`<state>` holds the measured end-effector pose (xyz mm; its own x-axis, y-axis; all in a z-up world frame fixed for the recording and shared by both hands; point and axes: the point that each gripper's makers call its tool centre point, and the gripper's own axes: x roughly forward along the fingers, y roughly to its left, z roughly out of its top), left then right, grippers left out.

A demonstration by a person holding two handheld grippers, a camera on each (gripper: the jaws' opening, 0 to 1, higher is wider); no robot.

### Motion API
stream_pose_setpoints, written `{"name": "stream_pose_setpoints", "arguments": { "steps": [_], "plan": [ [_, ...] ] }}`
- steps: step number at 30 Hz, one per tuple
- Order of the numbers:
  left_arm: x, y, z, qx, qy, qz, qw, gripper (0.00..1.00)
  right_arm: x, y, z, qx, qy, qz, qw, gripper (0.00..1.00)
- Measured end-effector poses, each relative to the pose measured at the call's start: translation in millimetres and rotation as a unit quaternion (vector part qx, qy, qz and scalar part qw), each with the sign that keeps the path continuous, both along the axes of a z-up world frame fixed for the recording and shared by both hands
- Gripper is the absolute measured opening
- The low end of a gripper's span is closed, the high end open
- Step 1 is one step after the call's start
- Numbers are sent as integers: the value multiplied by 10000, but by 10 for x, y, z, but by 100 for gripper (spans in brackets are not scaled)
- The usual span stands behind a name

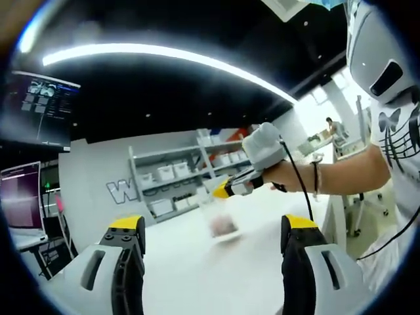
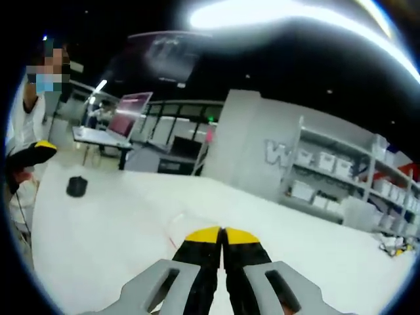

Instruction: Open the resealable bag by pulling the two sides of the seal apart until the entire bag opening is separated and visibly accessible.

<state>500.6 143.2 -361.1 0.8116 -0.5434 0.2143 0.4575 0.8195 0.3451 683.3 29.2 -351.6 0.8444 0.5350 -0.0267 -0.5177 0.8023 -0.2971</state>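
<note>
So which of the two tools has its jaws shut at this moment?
The right tool: its yellow-tipped jaws meet in the right gripper view, though nothing is visibly between them there. The left tool has a wide gap between its jaws, the white table showing through.

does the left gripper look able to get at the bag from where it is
Probably yes: the left gripper is open, and bare white table lies between it and the blurry bag. The right gripper hangs just above the bag.

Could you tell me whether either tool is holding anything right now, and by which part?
The left tool stands open and empty. The right tool is shut; whether it pinches the blurred bag cannot be told.
</note>
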Motion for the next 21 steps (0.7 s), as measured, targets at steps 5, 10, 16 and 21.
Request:
{"name": "stream_pose_setpoints", "arguments": {
  "steps": [5,10,16,21],
  "plan": [
    [15,10,-2,-5,9,13,10000,84,83,-1,7,34,31,-24,10000,0],
    [37,28,-5,-15,13,34,10000,84,161,-5,41,81,22,-44,10000,0],
    [51,35,-28,-37,36,39,10000,84,237,-3,87,122,17,-58,9999,0],
    [47,45,-31,-45,33,48,10000,84,290,2,95,161,34,-73,9998,0]
  ]
}}
